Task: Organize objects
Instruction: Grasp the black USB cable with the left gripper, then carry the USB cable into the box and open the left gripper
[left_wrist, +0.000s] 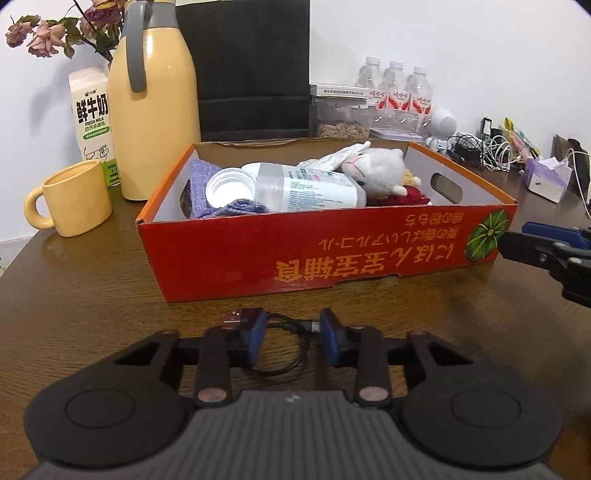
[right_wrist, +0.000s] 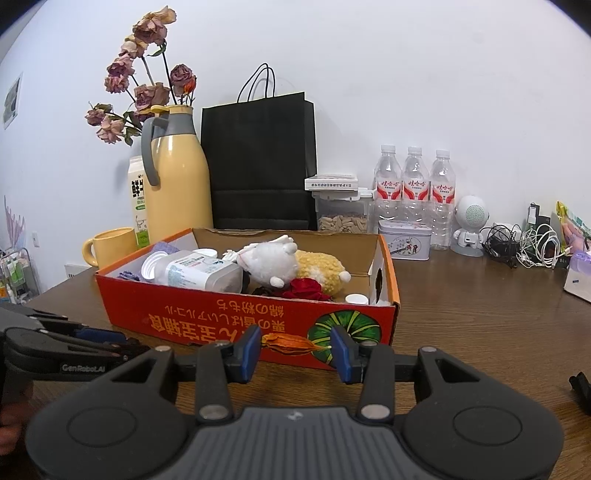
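A red cardboard box (left_wrist: 332, 254) sits on the wooden table and holds a white plastic bottle (left_wrist: 303, 188), a white plush toy (left_wrist: 376, 170), purple knit cloth (left_wrist: 203, 181) and a red item. A short black USB cable (left_wrist: 280, 332) lies coiled on the table in front of the box. My left gripper (left_wrist: 291, 339) is open, low over the cable, with a finger on each side of it. My right gripper (right_wrist: 295, 350) is open and empty, hovering before the box's (right_wrist: 258, 317) right front corner. The bottle (right_wrist: 195, 273) and plush toy (right_wrist: 269, 262) show in the right wrist view too.
Left of the box stand a yellow mug (left_wrist: 74, 199), a yellow thermos jug (left_wrist: 155, 99) and a milk carton (left_wrist: 92, 118). Behind are a black paper bag (right_wrist: 258, 162), water bottles (right_wrist: 413, 184), a tin (right_wrist: 404, 240), a small robot figure (right_wrist: 471, 225), tangled cables (right_wrist: 524, 247) and a tissue box (left_wrist: 546, 177).
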